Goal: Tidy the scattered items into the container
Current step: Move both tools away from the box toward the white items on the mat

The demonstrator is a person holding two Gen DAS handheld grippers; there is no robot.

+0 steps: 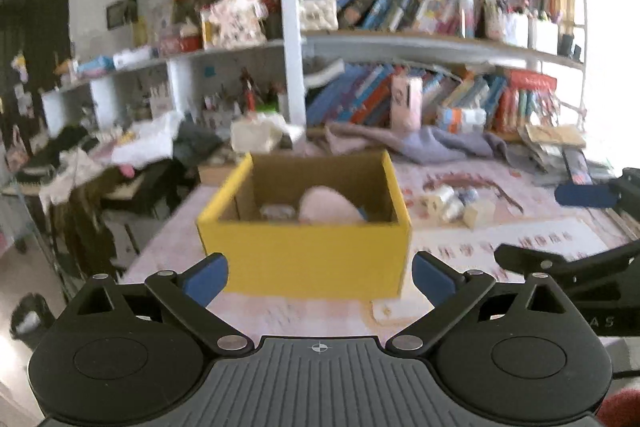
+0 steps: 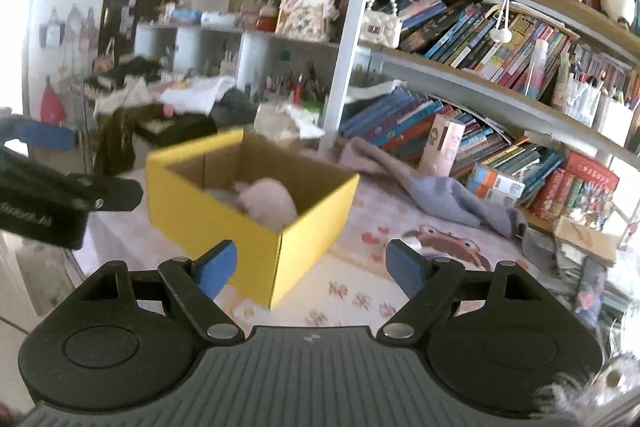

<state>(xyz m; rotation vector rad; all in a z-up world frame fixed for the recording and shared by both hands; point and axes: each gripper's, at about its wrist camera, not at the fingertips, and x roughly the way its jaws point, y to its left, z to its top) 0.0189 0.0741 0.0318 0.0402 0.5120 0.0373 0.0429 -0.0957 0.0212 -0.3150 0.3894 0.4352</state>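
1. Nearest the left wrist camera, the left gripper [image 1: 320, 277] stands with its blue pads spread wide and nothing between them, facing the front wall of the yellow box [image 1: 304, 259].
2. Likewise the right gripper [image 2: 311, 269] is agape and empty, pointed at a corner of the same box [image 2: 256, 227].
3. Inside the box lies a pink soft thing [image 1: 326, 205], blurred; it looks plush and light.
4. Still out on the patterned tabletop [image 1: 500, 239], just right of the box, sits a cluster of small items [image 1: 456, 205]: whitish little bottles and a pale block, too blurred to name surely.
5. My judgement: they are light, stiff and smooth, so they may slip or topple. Each is best pinched across its middle, singly, with pads square to its sides.
6. A grey cloth [image 2: 452, 195] lies behind, limp; a bunched fold would suit best.
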